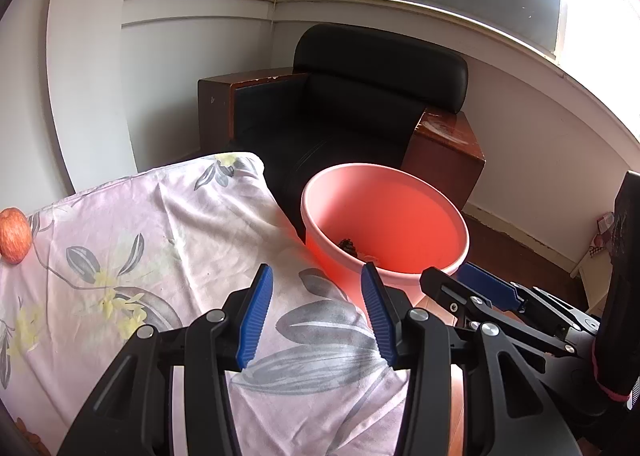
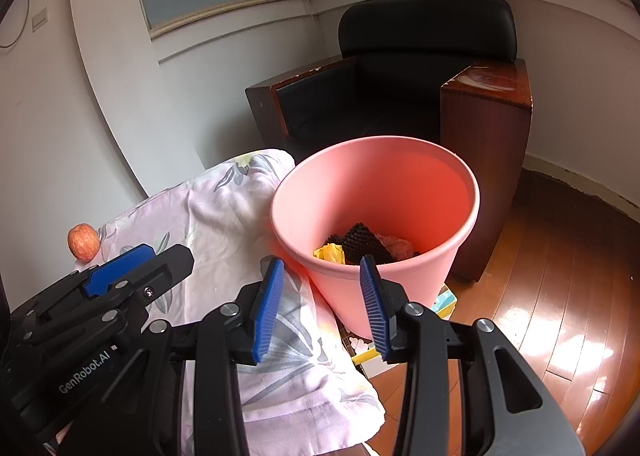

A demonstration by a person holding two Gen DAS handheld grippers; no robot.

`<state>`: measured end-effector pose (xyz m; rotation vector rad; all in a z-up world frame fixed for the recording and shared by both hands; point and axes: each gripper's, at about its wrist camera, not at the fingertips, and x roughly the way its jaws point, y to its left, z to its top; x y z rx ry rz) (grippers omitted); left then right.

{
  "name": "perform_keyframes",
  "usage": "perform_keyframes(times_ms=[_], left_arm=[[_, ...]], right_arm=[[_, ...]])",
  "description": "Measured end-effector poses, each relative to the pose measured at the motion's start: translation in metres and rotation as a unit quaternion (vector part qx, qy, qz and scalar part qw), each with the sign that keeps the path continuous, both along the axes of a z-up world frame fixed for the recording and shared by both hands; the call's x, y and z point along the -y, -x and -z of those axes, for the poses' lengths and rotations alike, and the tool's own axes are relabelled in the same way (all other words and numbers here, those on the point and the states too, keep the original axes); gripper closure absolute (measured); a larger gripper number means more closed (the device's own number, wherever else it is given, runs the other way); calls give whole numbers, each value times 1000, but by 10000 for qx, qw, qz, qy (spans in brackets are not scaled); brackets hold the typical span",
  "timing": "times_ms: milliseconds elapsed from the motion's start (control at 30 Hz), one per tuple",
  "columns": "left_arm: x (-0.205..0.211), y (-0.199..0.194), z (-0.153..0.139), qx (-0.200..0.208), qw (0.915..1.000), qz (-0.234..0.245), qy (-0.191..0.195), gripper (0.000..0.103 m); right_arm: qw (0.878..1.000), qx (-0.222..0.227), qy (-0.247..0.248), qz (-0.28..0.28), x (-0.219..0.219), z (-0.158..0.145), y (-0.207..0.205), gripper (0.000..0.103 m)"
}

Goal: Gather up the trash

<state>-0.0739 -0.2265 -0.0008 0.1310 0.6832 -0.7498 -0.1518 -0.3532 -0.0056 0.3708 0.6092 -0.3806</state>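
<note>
- Both my tongs, left gripper (image 1: 316,312) and right gripper (image 2: 322,306), gape empty above the cloth (image 1: 160,240).
- Trash (image 2: 360,246) sits deep in bin (image 2: 400,160), just beside the table: crumpled, probably light, soft; I'd pinch a raised fold.
- Apple (image 1: 14,235) well apart; firm, slippery, maybe not trash.

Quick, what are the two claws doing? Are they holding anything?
Left claw: open, holding nothing.
Right claw: open, holding nothing.

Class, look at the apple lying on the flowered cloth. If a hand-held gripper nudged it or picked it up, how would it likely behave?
The apple looks round, so a nudge would probably roll it. It lies at the edge of the flowered cloth, so it might roll off. Its skin looks smooth and firm: likely stiff, perhaps slippery between pads.
</note>
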Motion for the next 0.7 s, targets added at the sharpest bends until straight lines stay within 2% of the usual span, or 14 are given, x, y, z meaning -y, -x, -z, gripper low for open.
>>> perform_keyframes(times_ms=[700], left_arm=[[-4,-8,3,-107,9999,-91,-3,57]], right_arm=[[10000,-63,21,-54,-3,4,-9,62]])
